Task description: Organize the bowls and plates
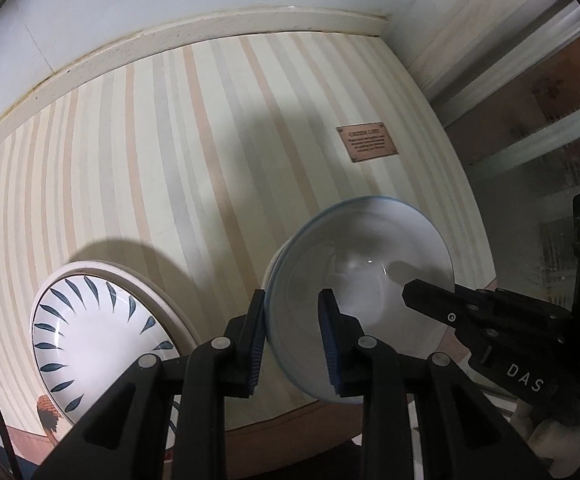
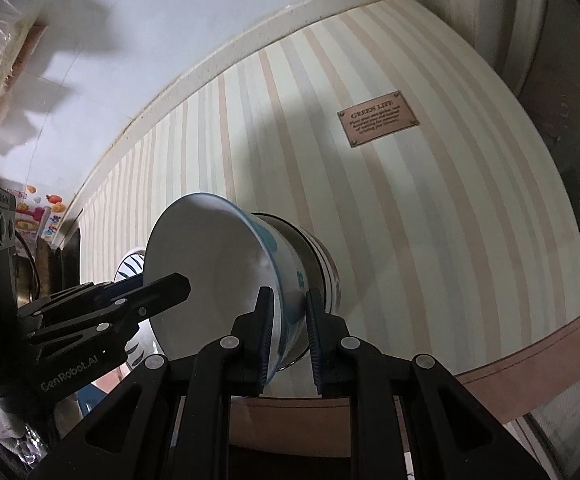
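A white bowl point(image 1: 362, 272) with a thin blue rim tilts above the striped tablecloth point(image 1: 169, 140). My left gripper point(image 1: 293, 336) is shut on its near rim, one pad inside and one outside. My right gripper point(image 1: 410, 292) bites the opposite rim. In the right wrist view the same bowl point(image 2: 201, 256) shows blue blotches outside. It nests in a steel bowl point(image 2: 290, 240) and a striped bowl point(image 2: 330, 268). There my right gripper point(image 2: 290, 336) is shut on the rim and my left gripper point(image 2: 181, 284) holds the far side. A leaf-patterned plate point(image 1: 93, 332) lies to the left.
The leaf plate rests on a plain white plate point(image 1: 161, 288). A brown "GREEN LIFE" label point(image 1: 366, 144) is sewn to the cloth. A white wall with cream trim point(image 1: 209, 28) borders the table's far side. Glass and shelving point(image 1: 538, 140) stand to the right.
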### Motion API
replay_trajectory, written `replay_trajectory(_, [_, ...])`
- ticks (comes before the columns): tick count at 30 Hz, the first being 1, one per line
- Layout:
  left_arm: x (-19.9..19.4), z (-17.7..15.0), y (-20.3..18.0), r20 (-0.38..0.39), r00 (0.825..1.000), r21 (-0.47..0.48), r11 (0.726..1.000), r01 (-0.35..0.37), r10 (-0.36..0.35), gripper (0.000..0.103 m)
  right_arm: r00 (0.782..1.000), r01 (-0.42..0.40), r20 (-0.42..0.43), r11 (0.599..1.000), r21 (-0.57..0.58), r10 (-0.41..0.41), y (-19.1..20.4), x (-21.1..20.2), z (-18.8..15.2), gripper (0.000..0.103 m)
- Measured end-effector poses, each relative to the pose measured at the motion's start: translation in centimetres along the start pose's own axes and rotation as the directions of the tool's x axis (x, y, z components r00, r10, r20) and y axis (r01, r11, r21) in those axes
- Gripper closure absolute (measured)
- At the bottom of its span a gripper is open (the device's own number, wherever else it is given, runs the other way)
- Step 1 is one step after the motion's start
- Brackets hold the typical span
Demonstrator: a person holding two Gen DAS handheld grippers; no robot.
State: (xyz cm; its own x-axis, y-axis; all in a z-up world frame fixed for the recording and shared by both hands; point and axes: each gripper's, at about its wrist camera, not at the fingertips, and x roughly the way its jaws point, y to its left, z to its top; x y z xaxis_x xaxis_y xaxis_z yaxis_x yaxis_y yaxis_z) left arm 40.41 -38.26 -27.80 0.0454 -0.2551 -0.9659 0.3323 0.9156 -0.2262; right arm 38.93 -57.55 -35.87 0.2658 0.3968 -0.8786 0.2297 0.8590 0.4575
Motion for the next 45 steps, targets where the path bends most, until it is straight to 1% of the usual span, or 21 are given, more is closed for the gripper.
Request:
replay_trajectory(3, [0.5,0.1,0.2,-0.011,1.000,-0.008,1.000,0.000,0.000,0.080,1.000,0.010,-0.013,1.000,-0.014,-0.010,0.1,0.6,0.4,0.085])
replay_trajectory(10, [1.4,0.1,-0.1,-0.026,0.999,0.001,1.000,-0.026,0.026,0.080,0.999,0.014,-0.033,0.999,-0.035,-0.015,-0.1,1.1,0.9,0.085])
replay_trajectory(14, [1.9,0.0,-0.1,-0.038,0.999,0.000,1.000,-0.029,0.029,0.080,0.998,0.035,-0.041,0.998,-0.051,-0.037,0.2,1.2,1.1,0.085])
replay_trajectory(18, [2.1,-0.2,-0.2,-0.030,0.999,0.004,0.999,-0.043,0.043,0.080,0.996,0.070,-0.042,0.995,-0.078,-0.073,0.6,1.2,1.2,0.085])
replay_trajectory(27, [1.4,-0.5,-0.4,-0.011,0.999,-0.007,0.999,-0.054,0.054,0.080,0.996,0.075,-0.047,0.992,-0.104,-0.080,0.6,0.9,1.3,0.085])
replay_trajectory(32, [-0.7,-0.9,-0.3,0.038,0.998,-0.028,0.998,-0.056,0.057,0.080,0.996,0.079,-0.026,0.991,-0.110,-0.082,0.9,-0.3,1.1,0.085])
replay_trajectory(35, [-2.9,-1.4,-0.4,0.089,0.993,-0.042,0.997,-0.068,0.071,0.079,0.997,0.080,-0.006,0.989,-0.122,-0.081,1.3,-1.6,0.8,0.085])
replay_trajectory(38, [-5.5,-2.1,-0.5,0.144,0.986,-0.062,0.995,-0.078,0.086,0.079,0.995,0.101,0.035,0.983,-0.154,-0.097,2.5,-3.7,0.0,0.084])
replay_trajectory(39, [-6.5,-2.5,-0.5,0.169,0.981,-0.066,0.995,-0.081,0.091,0.079,0.994,0.104,0.046,0.981,-0.161,-0.097,2.9,-4.3,-0.4,0.082])
replay_trajectory(42, [-9.2,-3.8,-0.8,0.232,0.968,-0.066,0.994,-0.086,0.099,0.078,0.990,0.118,0.102,0.975,-0.187,-0.100,4.3,-6.7,-2.0,0.068])
replay_trajectory(44, [-10.8,-4.8,-1.0,0.268,0.958,-0.059,0.994,-0.091,0.104,0.077,0.985,0.127,0.140,0.972,-0.198,-0.100,5.2,-8.4,-3.1,0.063])
replay_trajectory(45, [-11.7,-5.6,-1.1,0.286,0.952,-0.058,0.994,-0.093,0.106,0.076,0.981,0.133,0.163,0.971,-0.199,-0.101,5.7,-9.4,-3.8,0.059])
